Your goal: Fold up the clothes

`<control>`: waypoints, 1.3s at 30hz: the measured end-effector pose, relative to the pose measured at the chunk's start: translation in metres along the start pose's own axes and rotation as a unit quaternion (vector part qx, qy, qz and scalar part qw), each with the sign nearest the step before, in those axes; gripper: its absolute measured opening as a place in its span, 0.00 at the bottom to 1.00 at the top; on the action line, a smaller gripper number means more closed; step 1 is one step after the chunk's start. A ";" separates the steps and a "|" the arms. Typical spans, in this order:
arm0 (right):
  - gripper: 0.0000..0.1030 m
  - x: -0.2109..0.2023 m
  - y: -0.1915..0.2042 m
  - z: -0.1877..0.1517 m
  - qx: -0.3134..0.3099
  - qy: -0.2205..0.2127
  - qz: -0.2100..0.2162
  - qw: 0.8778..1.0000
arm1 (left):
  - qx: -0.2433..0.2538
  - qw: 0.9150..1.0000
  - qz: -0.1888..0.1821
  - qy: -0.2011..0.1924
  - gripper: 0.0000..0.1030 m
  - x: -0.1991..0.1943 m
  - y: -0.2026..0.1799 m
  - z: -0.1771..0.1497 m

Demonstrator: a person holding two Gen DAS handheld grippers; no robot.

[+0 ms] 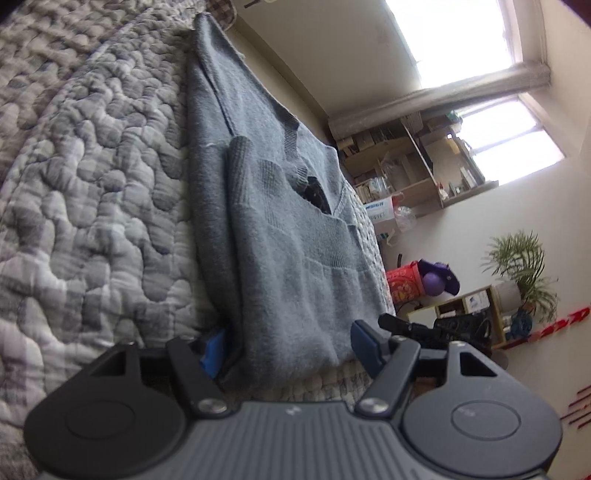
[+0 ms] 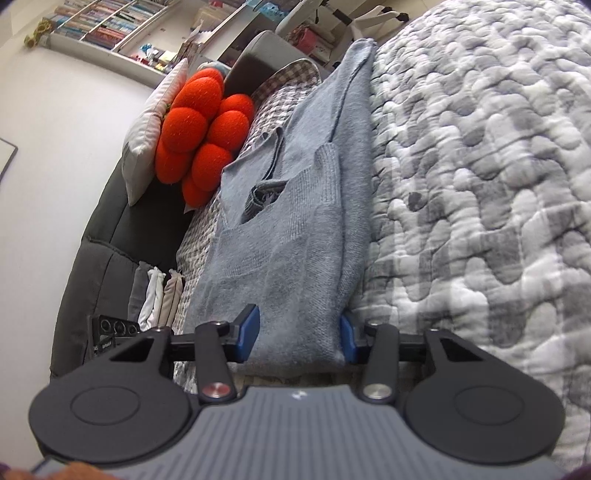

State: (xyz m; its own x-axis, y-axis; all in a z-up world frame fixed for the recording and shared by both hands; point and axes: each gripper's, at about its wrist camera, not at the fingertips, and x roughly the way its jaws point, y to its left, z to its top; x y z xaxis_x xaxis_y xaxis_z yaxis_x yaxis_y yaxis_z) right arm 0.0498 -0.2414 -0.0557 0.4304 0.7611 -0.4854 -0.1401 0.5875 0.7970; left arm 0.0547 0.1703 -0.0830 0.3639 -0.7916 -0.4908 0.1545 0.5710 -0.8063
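1. The left gripper (image 1: 291, 347) stands wide open at the near hem of the grey sweater (image 1: 280, 229). One blue pad is tucked under the fabric's left edge, the other stands free beside the right edge; it straddles the hem and clamps nothing.
2. The right gripper (image 2: 299, 334) is also spread, less widely, with its blue pads (image 2: 250, 328) on either side of the near end of the same sweater (image 2: 291, 236). The knit fills the gap between them, but the pads do not look pressed together on it.
3. The sweater lies flat on the quilted bedspread (image 1: 92, 177), stretching away from both grippers toward the far edge of the bed. A sleeve with a ribbed cuff (image 1: 240, 147) is folded in over the body, and the V-neck collar (image 2: 266, 184) shows partway up.
4. In the right wrist view, a checked cover (image 2: 280, 92) lies under the sweater's left side, and beyond it sit an orange-red ball cushion (image 2: 203, 129) and a white pillow (image 2: 147, 122) against a dark sofa (image 2: 110, 240).
5. In the left wrist view, past the bed's right edge, stand a potted plant (image 1: 521, 269), cluttered shelves (image 1: 406, 162) and a bright window (image 1: 461, 33).
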 end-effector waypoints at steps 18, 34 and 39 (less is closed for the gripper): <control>0.14 -0.026 -0.001 -0.005 0.070 -0.052 0.078 0.993 | -0.071 0.991 -0.079 -0.076 0.16 -0.019 0.005 -0.037; 0.14 -0.077 0.044 -0.051 0.119 -0.081 0.092 0.985 | -0.126 0.982 -0.105 -0.089 0.16 -0.065 -0.033 -0.106; 0.14 -0.089 0.057 -0.073 0.127 -0.082 0.089 0.984 | -0.153 0.980 -0.100 -0.084 0.16 -0.075 -0.040 -0.134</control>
State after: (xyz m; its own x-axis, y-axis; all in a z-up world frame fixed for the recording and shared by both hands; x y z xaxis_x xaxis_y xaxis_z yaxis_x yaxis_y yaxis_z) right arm -0.0617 -0.2558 0.0065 0.5606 0.7788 -0.2814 -0.0086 0.3452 0.9385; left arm -0.1018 0.1775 -0.0587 0.5046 -0.8191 -0.2728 -0.0348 0.2963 -0.9544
